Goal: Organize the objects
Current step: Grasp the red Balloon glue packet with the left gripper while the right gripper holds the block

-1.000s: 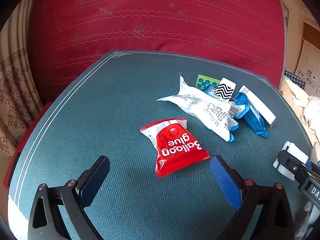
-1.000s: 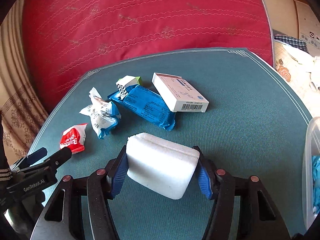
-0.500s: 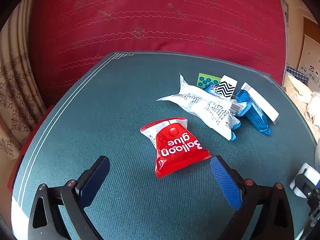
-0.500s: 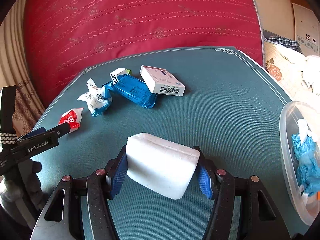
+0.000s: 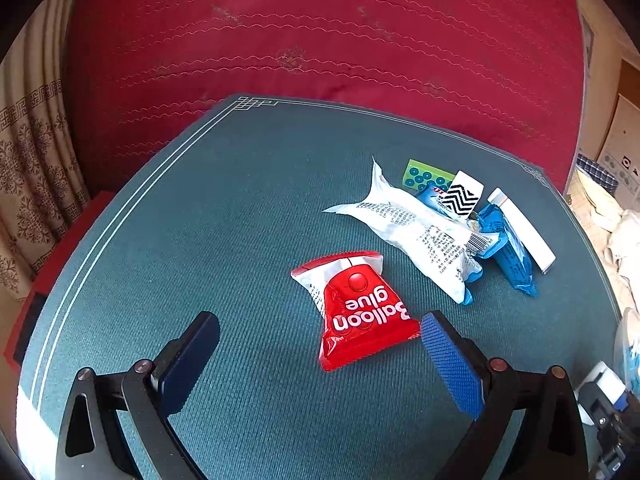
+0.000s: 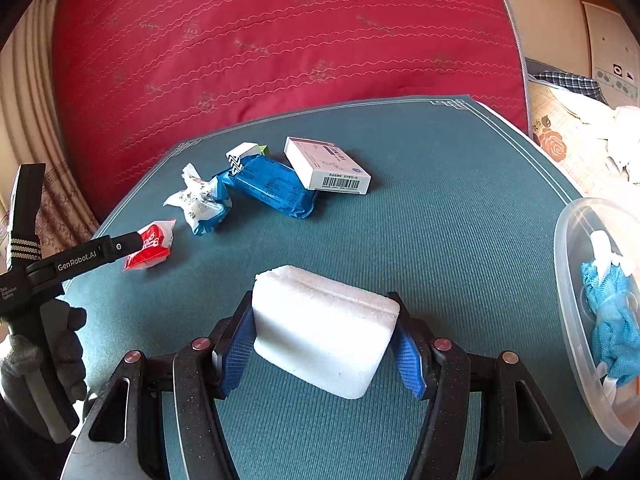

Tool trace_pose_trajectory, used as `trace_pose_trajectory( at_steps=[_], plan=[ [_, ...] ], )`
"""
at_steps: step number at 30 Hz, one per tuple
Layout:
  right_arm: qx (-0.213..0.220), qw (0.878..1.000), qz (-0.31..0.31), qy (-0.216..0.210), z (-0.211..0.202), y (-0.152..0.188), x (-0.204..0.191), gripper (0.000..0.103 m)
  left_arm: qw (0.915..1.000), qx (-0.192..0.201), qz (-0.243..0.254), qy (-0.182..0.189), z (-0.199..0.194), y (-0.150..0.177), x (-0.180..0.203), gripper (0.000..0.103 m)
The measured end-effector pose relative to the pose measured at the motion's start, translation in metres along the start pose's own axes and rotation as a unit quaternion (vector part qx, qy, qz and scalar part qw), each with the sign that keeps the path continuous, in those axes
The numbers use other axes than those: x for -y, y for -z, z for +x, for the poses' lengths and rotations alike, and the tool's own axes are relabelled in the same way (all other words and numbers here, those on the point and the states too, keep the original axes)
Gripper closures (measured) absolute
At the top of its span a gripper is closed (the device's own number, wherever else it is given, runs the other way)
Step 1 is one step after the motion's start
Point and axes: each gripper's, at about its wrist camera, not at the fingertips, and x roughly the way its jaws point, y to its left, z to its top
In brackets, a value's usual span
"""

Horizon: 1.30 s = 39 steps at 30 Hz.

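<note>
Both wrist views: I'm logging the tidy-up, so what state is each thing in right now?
White foam block: clamped in the right gripper.
Left gripper: open, empty.
Balloon glue packet: sealed, flat on the mat, lying between the left fingers.
White barcode box: closed, leaning on the blue packet.
Clear plastic container: lidless, holding blue cloth.

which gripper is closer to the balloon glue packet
Left. The left gripper hangs open right over the balloon glue packet; the right gripper, clamping a white block, is off to its side.
</note>
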Motion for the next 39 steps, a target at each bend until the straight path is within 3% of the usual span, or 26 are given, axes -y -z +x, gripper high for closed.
trace_pose_trajectory(
  at_steps=[17, 29, 39],
  plan=[
    [0.001, 1.000, 0.000, -0.007, -0.002, 0.002, -0.003, 0.040, 0.9990, -0.037, -0.010, -0.022, 0.042, -0.016, 0.003, 0.002],
    [0.000, 1.000, 0.005, 0.000, -0.006, 0.005, -0.001, 0.040, 0.9993, -0.036, 0.007, 0.004, 0.036, -0.012, 0.010, 0.043],
    [0.011, 1.000, 0.014, 0.004, -0.016, 0.002, 0.003, 0.040, 0.9977, -0.037, 0.024, 0.052, 0.018, -0.001, 0.024, 0.050]
  ],
)
